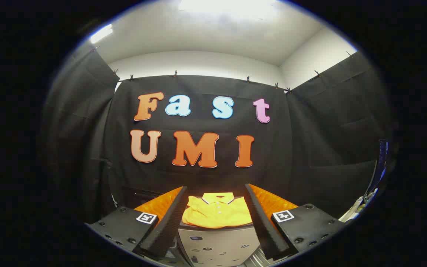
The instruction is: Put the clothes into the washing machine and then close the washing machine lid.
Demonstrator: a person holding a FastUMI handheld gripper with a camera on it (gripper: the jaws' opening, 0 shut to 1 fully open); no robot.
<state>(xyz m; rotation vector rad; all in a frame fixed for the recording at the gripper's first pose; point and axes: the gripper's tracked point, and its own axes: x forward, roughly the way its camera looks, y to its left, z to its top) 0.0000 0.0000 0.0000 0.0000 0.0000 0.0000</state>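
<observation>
Hovering above the washing machine [219, 243] with the gripper [216, 218] spread wide, fingers [169, 222] apart and touching nothing. Folded yellow polo shirt [217, 215] lying flat on the top of the machine, collar toward the far side, seen between the two fingers and just ahead of them. Grey front panel of the machine directly below the shirt, on the near side; black cloth wall [198, 174] well beyond.
</observation>
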